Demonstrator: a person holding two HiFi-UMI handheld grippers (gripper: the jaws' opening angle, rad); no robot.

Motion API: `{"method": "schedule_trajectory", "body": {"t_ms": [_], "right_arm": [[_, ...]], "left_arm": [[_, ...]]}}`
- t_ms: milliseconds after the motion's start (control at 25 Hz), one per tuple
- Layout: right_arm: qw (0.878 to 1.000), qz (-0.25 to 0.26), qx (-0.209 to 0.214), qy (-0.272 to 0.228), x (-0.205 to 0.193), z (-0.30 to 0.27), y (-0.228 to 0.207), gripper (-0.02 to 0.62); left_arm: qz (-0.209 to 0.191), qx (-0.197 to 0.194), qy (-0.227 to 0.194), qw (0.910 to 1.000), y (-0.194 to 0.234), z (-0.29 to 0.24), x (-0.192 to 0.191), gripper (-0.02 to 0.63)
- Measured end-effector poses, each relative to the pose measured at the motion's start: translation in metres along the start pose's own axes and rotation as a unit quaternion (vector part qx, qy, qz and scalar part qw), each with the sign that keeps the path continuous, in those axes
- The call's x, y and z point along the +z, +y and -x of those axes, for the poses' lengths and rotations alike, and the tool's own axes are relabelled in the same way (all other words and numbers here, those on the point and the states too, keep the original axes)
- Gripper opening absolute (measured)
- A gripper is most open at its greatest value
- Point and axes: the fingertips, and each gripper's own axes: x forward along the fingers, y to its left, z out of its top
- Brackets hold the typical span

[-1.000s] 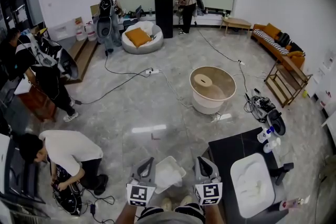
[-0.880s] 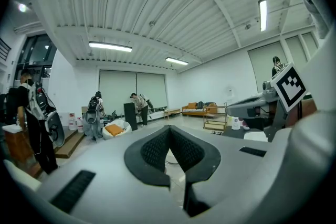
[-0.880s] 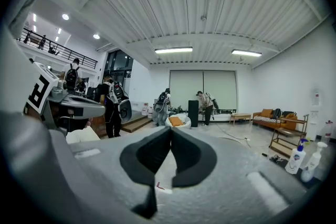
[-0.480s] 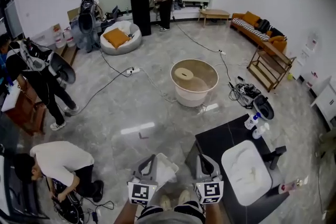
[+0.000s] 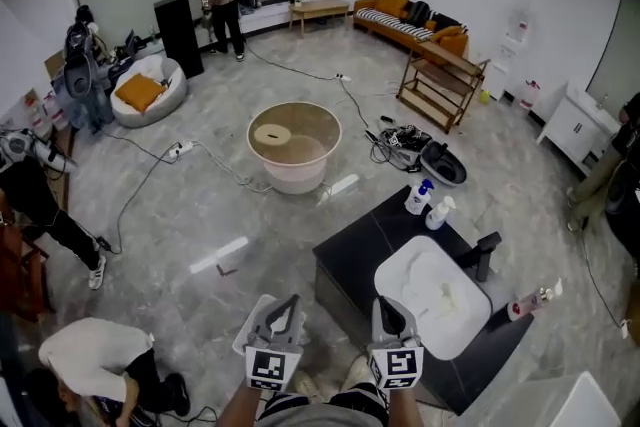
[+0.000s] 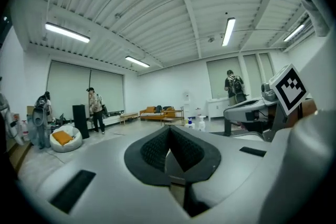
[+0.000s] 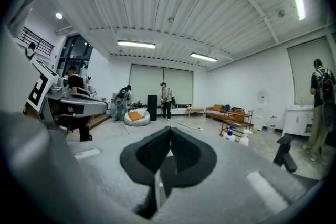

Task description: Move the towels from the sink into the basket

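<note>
In the head view a white sink (image 5: 402, 267) sits in a black counter (image 5: 350, 250) at the lower right. Crumpled white towels (image 5: 447, 293) lie in its bowl. A white square basket (image 5: 247, 336) stands on the floor at the bottom, mostly hidden behind my left gripper (image 5: 287, 305). My right gripper (image 5: 384, 307) is held beside it, just short of the sink's near-left rim. Both grippers point forward, nearly level. In the left gripper view (image 6: 169, 131) and the right gripper view (image 7: 169, 130) the jaws meet at the tips with nothing between them.
A black tap (image 5: 486, 253) stands at the sink's right, with a bottle (image 5: 530, 303) beyond it and two bottles (image 5: 428, 203) at the counter's far corner. A round tub (image 5: 294, 147) and cables lie on the floor ahead. A person crouches at lower left (image 5: 92, 355).
The view has swung to the right. The sink and counter have come from the right edge to just ahead of my right gripper. Both grippers stay side by side and shut.
</note>
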Motion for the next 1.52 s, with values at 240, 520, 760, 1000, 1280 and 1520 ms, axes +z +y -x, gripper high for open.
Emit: {"method": "schedule_trajectory", "body": {"t_ms": [240, 520, 760, 1000, 1280, 1520], "right_arm": [[0.997, -0.011, -0.077, 0.018, -0.021, 0.032, -0.082, 0.000], [0.990, -0.034, -0.129, 0.048, -0.057, 0.056, -0.158, 0.000], [0.985, -0.045, -0.147, 0.079, -0.094, 0.060, -0.220, 0.001], [0.982, -0.049, -0.141, 0.116, -0.145, 0.052, -0.269, 0.002], [0.979, -0.053, -0.116, 0.159, -0.218, 0.020, -0.299, 0.130], [0.972, -0.076, -0.109, 0.192, -0.268, 0.003, -0.314, 0.326]], "left_arm": [[-0.006, -0.083, -0.008, 0.9965, -0.074, -0.062, 0.009, 0.009], [-0.003, -0.148, 0.005, 0.9890, -0.146, -0.122, 0.004, 0.009], [0.002, -0.185, 0.025, 0.9824, -0.204, -0.173, -0.013, 0.009], [0.011, -0.189, 0.060, 0.9802, -0.241, -0.215, -0.045, 0.009], [0.012, -0.186, 0.091, 0.9783, -0.265, -0.258, -0.088, 0.009], [0.011, -0.177, 0.119, 0.9769, -0.272, -0.278, -0.116, 0.009]]}}
